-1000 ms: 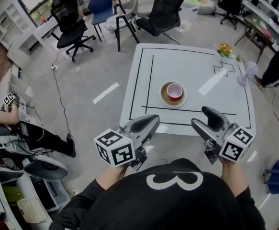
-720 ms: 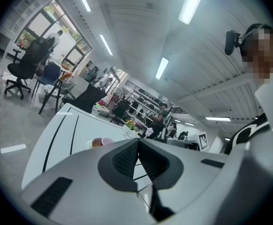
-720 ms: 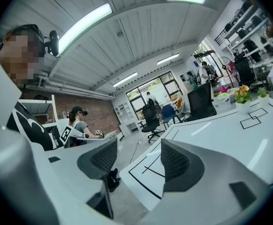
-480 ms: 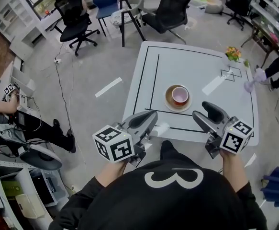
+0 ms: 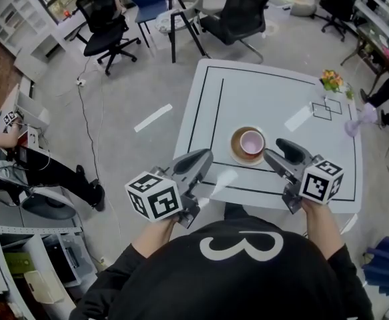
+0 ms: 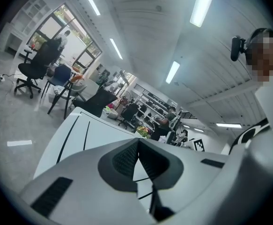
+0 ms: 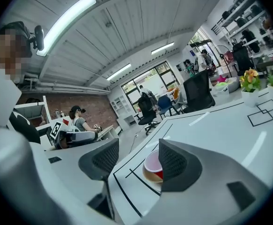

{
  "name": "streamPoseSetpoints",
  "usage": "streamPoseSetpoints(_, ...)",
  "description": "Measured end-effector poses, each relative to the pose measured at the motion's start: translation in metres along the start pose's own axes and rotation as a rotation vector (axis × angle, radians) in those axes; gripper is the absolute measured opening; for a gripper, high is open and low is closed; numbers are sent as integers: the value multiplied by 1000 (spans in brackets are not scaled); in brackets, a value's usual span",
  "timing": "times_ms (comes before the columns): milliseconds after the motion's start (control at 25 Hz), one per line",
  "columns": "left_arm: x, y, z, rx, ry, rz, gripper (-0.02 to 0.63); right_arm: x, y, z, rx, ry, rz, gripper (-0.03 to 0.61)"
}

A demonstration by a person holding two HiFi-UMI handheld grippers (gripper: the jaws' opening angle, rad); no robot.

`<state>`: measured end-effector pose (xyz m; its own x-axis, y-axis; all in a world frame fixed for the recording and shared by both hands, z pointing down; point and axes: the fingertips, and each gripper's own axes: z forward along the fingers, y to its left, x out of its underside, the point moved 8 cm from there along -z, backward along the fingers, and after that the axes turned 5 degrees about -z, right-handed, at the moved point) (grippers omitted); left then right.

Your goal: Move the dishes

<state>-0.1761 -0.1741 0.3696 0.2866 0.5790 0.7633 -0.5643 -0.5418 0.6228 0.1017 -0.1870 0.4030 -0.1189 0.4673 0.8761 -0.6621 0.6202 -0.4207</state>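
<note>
The right gripper [image 5: 272, 152] has its jaws apart. They have just been closing a little, and nothing is between them; in the right gripper view the cup [image 7: 153, 164] only shows ahead in the gap. The gripper points low at the near-right side of the saucer [image 5: 236, 147], I think to come at the dishes from the side. The left gripper [image 5: 204, 157] has its jaws together and empty, well apart to the near-left of the saucer, probably waiting as a spare. The red cup stands upright in the brown saucer on the white table [image 5: 267, 92], and neither dish is touched.
</note>
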Motion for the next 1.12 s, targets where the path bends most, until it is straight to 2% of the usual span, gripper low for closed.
streamPoseSetpoints(400,-5,18,22,-31,20,-26,3,19,-37,40,26,150,10,232)
streamPoseSetpoints(680,2,26,30,-34,51,-66,3,31,-60,56,75,201,76,189)
streamPoseSetpoints(1120,-2,29,39,-35,61,-52,3,42,-70,70,103,268,110,108)
